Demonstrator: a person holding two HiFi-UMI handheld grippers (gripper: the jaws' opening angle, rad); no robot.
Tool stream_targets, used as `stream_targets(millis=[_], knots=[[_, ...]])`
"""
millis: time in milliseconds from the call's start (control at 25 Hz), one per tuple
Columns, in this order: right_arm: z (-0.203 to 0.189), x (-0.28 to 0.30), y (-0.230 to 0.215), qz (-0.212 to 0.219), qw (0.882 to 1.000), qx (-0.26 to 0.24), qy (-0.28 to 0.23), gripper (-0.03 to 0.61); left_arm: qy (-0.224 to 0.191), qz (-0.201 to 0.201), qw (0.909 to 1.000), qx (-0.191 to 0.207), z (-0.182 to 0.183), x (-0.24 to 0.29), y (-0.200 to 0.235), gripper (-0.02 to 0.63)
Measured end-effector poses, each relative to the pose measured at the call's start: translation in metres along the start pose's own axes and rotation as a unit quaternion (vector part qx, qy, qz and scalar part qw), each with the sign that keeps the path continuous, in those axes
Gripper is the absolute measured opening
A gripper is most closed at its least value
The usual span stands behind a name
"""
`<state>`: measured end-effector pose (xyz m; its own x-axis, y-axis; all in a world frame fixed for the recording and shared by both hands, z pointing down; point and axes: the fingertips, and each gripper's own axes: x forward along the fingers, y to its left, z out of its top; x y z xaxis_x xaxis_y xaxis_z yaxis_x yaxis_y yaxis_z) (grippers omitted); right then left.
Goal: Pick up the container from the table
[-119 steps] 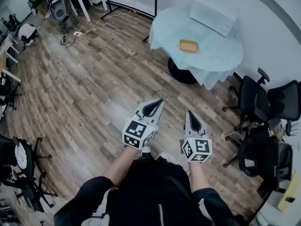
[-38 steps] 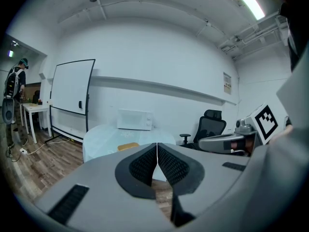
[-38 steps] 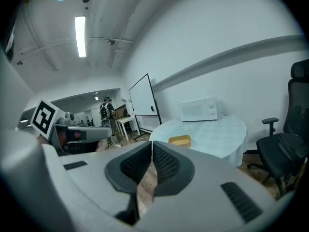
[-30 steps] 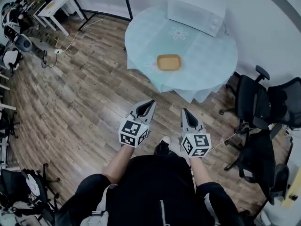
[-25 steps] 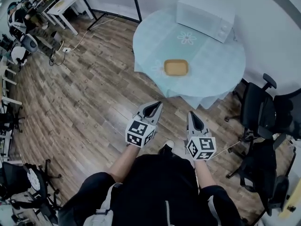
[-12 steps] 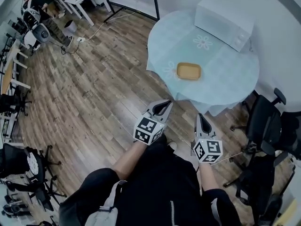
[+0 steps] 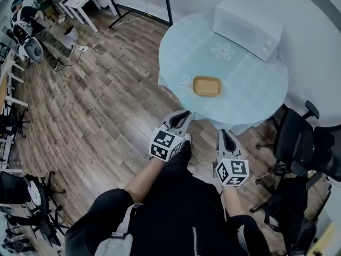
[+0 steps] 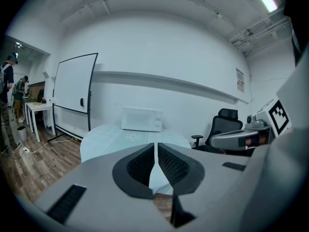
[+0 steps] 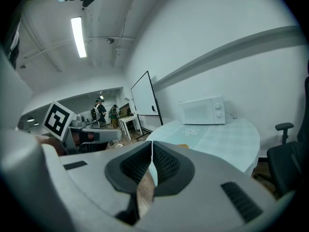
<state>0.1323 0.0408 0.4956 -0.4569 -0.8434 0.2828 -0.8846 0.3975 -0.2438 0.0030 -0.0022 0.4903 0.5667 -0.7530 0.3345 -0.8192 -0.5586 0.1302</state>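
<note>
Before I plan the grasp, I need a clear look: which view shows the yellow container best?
Head view: the container lies whole on the table, seen from above. The left gripper view doesn't show it; the right gripper view shows at most a sliver.

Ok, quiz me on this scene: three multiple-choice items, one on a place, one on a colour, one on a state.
1. The container sits:
A) on the table, nearer the person than the microwave
B) on top of the microwave
C) on a chair

2. The container is:
A) green
B) orange-tan
C) black

3. The left gripper is:
A) shut on the container
B) wide open
C) shut and empty

Answers:
1 A, since the head view shows it on the table, short of the microwave.
2 B, as the head view shows its colour plainly.
3 C, because the left gripper view shows its jaws meeting with nothing between them.
</note>
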Motion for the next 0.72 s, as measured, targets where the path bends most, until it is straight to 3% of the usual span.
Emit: stream_targets(millis=[440, 720], knots=[[0.025, 0.075, -0.034, -0.021, 1.000, -0.004, 0.013, 0.025, 0.017, 0.013, 0.9997, -0.010, 0.002, 0.079, 0.065, 0.025], [0.045, 0.129, -0.041, -0.033, 0.999, -0.006, 0.015, 0.025, 0.039, -0.001, 0.9989, -0.024, 0.002, 0.121, 0.105, 0.107]])
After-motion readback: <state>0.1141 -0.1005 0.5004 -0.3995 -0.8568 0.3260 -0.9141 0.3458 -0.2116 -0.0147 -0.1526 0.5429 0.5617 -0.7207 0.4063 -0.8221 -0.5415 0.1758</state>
